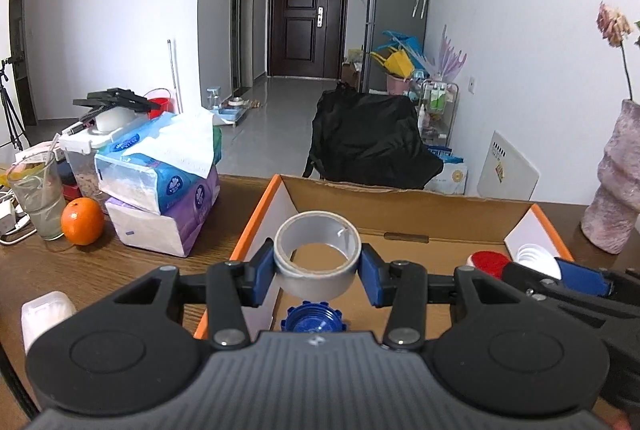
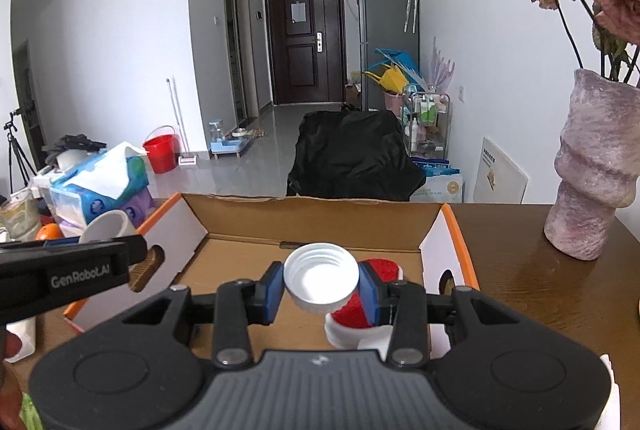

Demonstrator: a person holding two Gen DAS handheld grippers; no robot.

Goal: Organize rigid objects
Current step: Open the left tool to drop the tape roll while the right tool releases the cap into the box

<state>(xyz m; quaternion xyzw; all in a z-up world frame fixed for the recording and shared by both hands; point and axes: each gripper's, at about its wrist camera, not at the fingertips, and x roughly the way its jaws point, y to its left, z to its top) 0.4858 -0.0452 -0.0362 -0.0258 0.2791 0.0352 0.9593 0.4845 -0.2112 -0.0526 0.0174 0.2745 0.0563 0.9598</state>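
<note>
Both fingers pinch items: tape roll (image 1: 317,254), white cap (image 2: 321,278)

"GenRobot.AI", seemingly, on left gripper (image 2: 90,272)

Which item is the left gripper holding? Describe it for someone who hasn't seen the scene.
Find the open cardboard box with orange edges on the wooden table. Above its left half, the left gripper clamps a roll of grey tape: a hollow ring, unlike the blue cap below it.
</note>
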